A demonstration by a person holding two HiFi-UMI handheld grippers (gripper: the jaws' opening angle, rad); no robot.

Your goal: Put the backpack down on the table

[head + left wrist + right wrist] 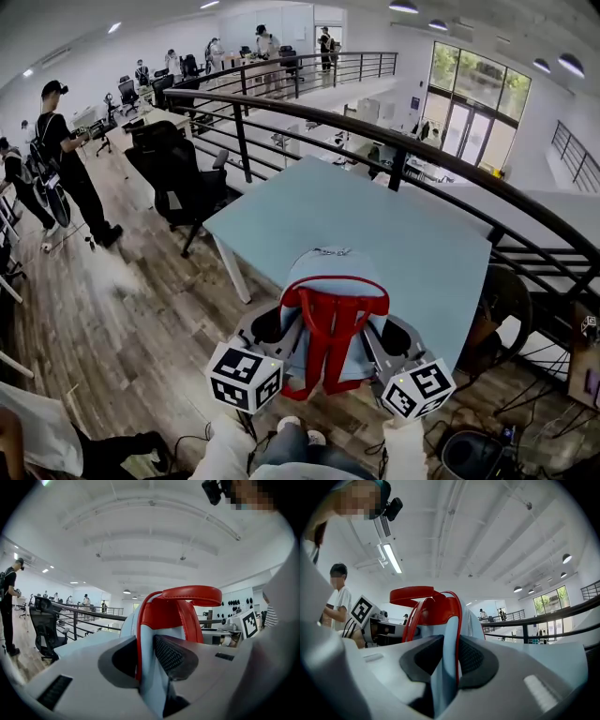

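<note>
Black swivel office chair (176, 176) stands on the pale wood plank floor (141, 309), in front of the curved black metal railing (241, 141). The railing sweeps from the upper left across to the right edge.

Person in black clothes with head-mounted gear (66, 159) stands at far left on the floor, well apart from the chair.

Small group of standing people (267, 42) at the far end, behind a second stretch of railing.

Tall glazed windows (478, 103) at upper right, greenery outside. Round ceiling lamps (403, 7) lit above them.
</note>
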